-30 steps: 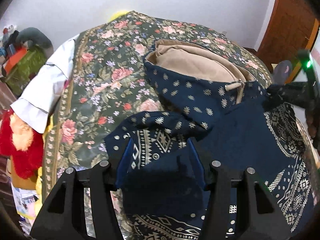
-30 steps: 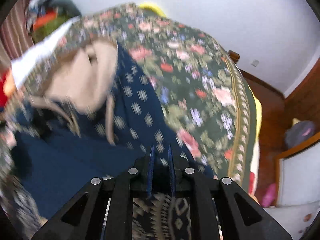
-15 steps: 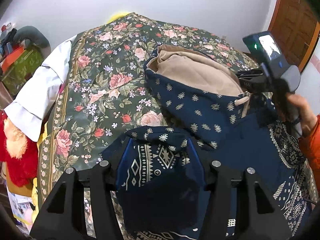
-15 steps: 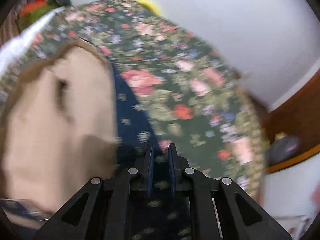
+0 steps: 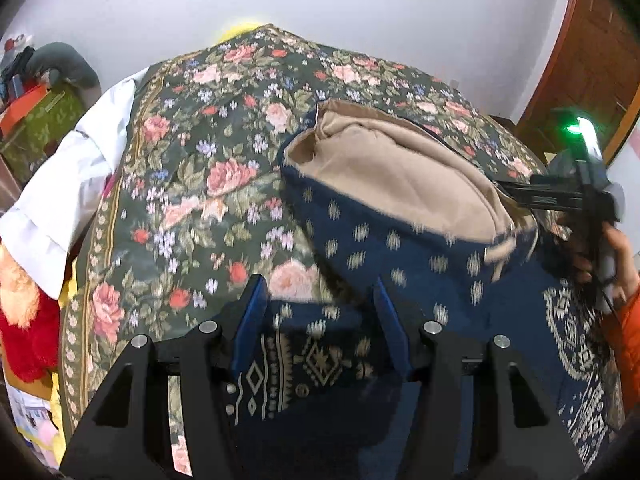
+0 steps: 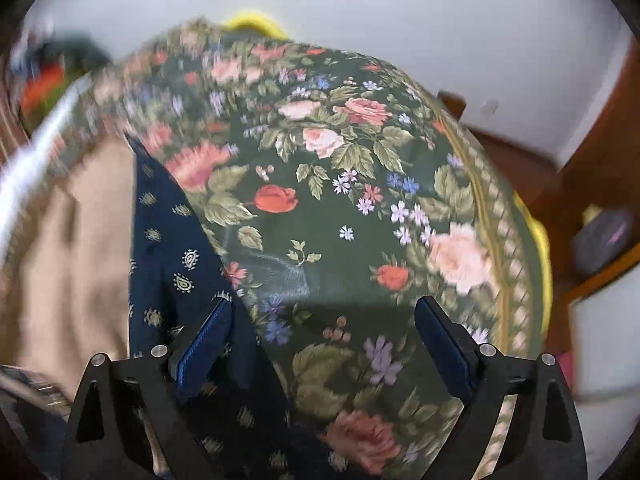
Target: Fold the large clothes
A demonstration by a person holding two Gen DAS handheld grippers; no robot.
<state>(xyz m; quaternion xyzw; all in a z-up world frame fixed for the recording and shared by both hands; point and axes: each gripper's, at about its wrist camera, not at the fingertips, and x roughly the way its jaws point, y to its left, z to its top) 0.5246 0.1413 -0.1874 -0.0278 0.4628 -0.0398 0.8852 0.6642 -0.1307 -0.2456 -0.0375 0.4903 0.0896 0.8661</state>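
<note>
A navy patterned hoodie with a tan hood lining lies on a bed with a green floral cover. My left gripper is open, and a folded navy sleeve lies between its fingers. My right gripper is open and empty over the floral cover, with the hoodie's navy edge under its left finger. The right gripper also shows at the right of the left wrist view, beside the hood.
A white cloth hangs off the bed's left side, with red and orange plush things below it. A white wall is behind the bed and a wooden door at the right.
My right gripper has opened and let go of the hoodie fabric. It now sits over the floral cover by the hood. The left gripper has moved forward over the sleeve.
</note>
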